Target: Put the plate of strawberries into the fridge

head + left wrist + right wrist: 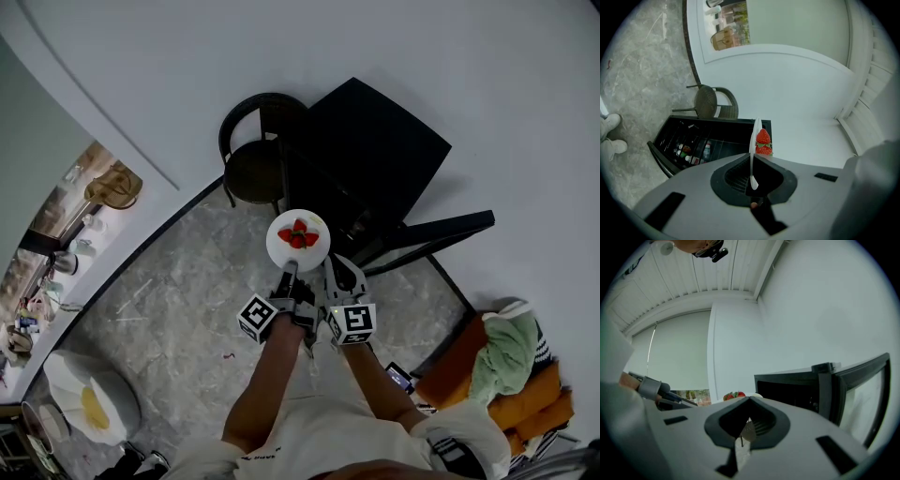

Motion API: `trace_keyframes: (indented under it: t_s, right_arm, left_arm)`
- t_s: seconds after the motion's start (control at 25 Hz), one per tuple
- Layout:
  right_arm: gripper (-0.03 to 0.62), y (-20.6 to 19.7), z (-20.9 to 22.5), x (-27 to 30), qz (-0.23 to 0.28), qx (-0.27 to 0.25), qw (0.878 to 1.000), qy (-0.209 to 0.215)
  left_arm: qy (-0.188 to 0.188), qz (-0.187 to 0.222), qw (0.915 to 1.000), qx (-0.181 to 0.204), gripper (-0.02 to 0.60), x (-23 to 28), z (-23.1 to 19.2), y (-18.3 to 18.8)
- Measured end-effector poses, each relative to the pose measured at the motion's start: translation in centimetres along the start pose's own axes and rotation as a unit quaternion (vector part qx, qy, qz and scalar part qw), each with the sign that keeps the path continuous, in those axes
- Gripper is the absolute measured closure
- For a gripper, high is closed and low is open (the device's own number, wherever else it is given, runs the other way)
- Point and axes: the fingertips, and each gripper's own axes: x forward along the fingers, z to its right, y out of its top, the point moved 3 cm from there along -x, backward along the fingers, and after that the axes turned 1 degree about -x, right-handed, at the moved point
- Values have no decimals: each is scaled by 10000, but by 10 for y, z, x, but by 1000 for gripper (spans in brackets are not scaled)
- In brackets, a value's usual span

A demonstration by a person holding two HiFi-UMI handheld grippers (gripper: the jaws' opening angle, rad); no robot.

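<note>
The open black fridge (375, 159) is standing on the floor just ahead of you, its door swung aside. You're holding the white plate (277, 246) in the air just short of it. The left gripper (289, 281) is clamping the near rim, and the right gripper (330, 274) is looking clamped on that rim just beside it. The plate is probably light, stiff, glazed-slippery and breakable. The thin rim is the only hold, so it's likely levering in the jaws. The strawberries (298, 234) are sitting loose mid-plate; they're soft and likely rolling off if it's tilting.
</note>
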Motion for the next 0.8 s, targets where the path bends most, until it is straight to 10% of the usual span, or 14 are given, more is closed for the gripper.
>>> trace_keyframes:
  t_s: [0.8]
  right_arm:
    - [583,-50,8,33,-76,-19,9999,-144]
  left_arm:
    - [-6,-192,9997,-148,571,41,-49,19]
